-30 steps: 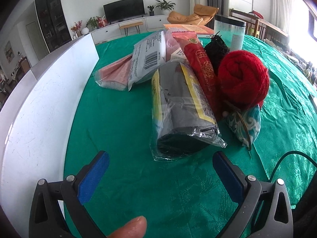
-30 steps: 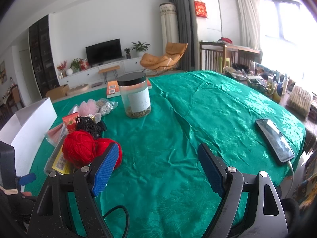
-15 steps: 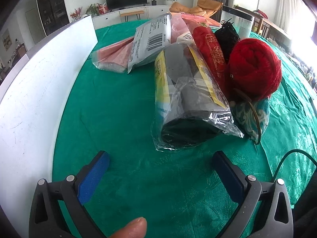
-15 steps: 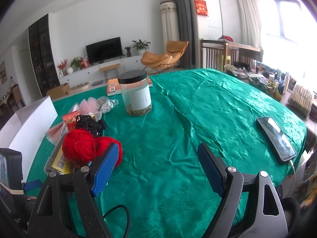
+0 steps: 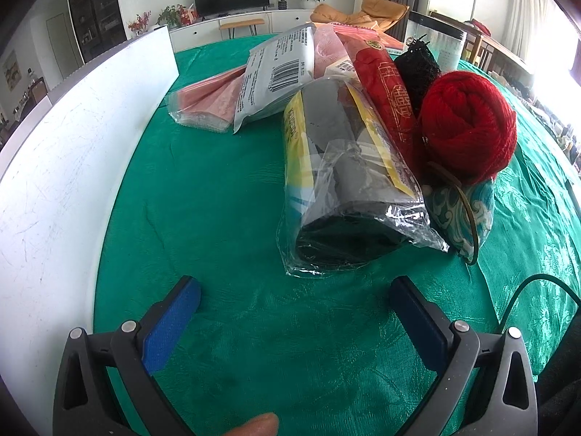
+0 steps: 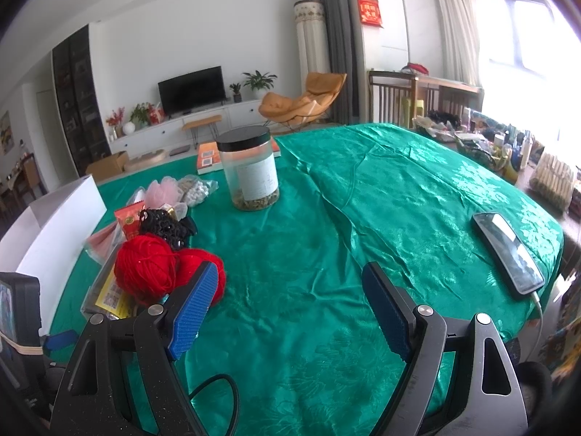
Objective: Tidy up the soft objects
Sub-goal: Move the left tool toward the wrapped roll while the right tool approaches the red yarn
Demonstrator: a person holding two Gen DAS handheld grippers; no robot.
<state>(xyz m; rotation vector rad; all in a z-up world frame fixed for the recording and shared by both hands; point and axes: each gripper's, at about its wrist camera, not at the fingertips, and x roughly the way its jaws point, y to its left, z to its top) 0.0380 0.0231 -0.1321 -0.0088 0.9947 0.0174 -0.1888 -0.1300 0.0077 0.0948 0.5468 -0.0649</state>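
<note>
the left gripper (image 5: 294, 301) is spread, empty, just near of the plastic-wrapped grey roll (image 5: 348, 181) — soft, probably light, with slippery film (likely crinkly). best pinched across its near end. the right gripper (image 6: 287, 305) is spread too, holding nothing.

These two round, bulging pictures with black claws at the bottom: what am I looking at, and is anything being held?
There is no robot here. A person holds a two-finger gripper in each hand, and each gripper carries a wide-angle camera looking out along its blue-padded fingers.

One picture comes from the left gripper. It is open and empty, facing a clear plastic bag with grey rolled cloth, a red ball of yarn, a white barcoded packet and a tall white box beside them.

The other picture comes from the right gripper, also open and empty. It looks over the green patterned tablecloth at a clear jar with a black lid and a black phone on a cable.

Nothing is held yet.
</note>
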